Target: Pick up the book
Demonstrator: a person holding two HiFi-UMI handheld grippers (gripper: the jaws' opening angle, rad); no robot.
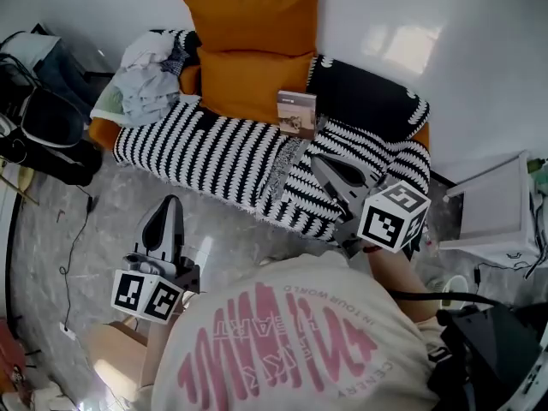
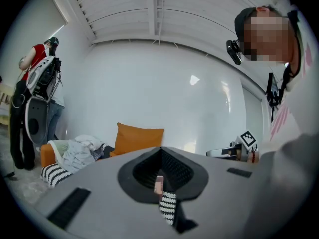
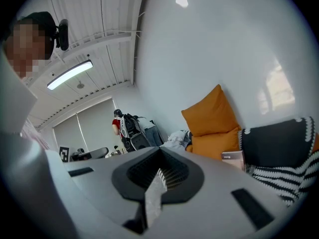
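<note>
Find the book (image 1: 296,114) standing on the striped blanket (image 1: 205,152), leaning on the orange cushion (image 1: 253,84). Open the right gripper (image 1: 320,162) first, shut tight and empty now, same as the left gripper (image 1: 169,204). Reach in slowly and pinch the top edge, taking care not to knock the book flat.

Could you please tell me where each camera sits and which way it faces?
Head view: worn on the head, steeply down at sofa, book, left gripper, right gripper; their shirt shows.
Left gripper view: on that gripper, level toward the orange cushion; shut jaws, person at right.
Right gripper view: on that gripper, toward cushion and book; shut jaws, person at left.
Shared: all show the cushion.
</note>
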